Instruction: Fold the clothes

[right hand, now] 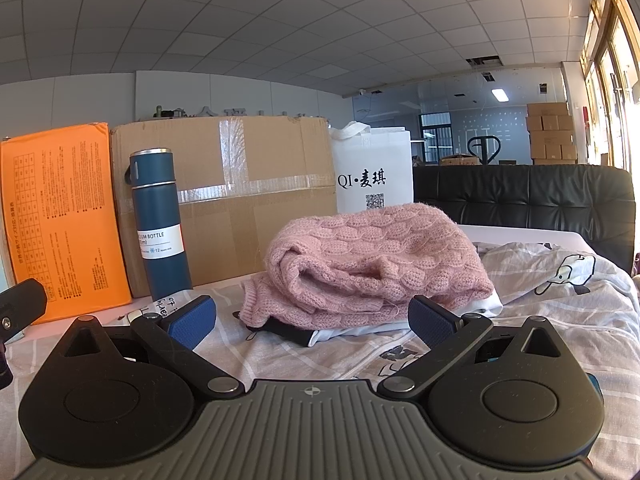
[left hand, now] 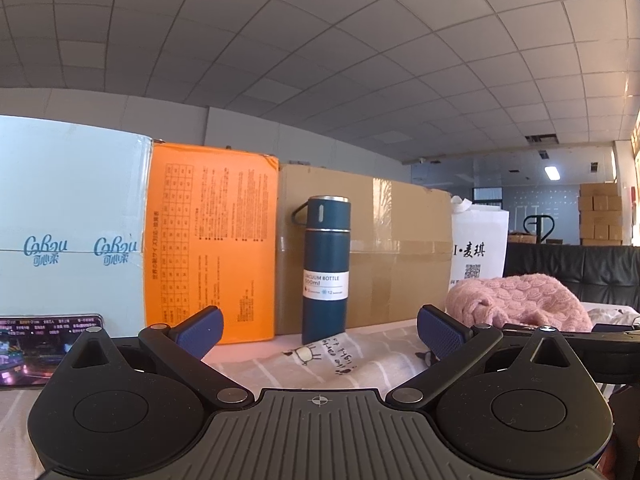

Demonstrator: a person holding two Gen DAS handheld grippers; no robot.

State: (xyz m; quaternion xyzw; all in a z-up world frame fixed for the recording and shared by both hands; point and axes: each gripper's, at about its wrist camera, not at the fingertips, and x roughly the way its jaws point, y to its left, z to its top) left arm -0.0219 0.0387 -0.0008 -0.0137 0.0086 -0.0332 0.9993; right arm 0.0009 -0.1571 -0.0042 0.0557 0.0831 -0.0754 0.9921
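Observation:
A folded pink knit sweater [right hand: 372,264] lies on top of a small stack with white and black cloth [right hand: 296,334] under it. The stack rests on a pale striped garment with cartoon prints and a zip [right hand: 360,364] spread over the table. My right gripper [right hand: 314,322] stands open just in front of the stack, nothing between its blue pads. My left gripper [left hand: 320,330] is open too, low over the printed cloth [left hand: 320,356], with the pink sweater [left hand: 516,300] off to its right.
A blue vacuum bottle [left hand: 326,268] stands upright ahead of the left gripper. Behind it stand an orange box [left hand: 208,248], a taped cardboard box [right hand: 240,184], a pale tissue carton [left hand: 68,216] and a white bag [right hand: 374,172]. A phone [left hand: 24,348] lies left. A black sofa back [right hand: 520,196] runs along the right.

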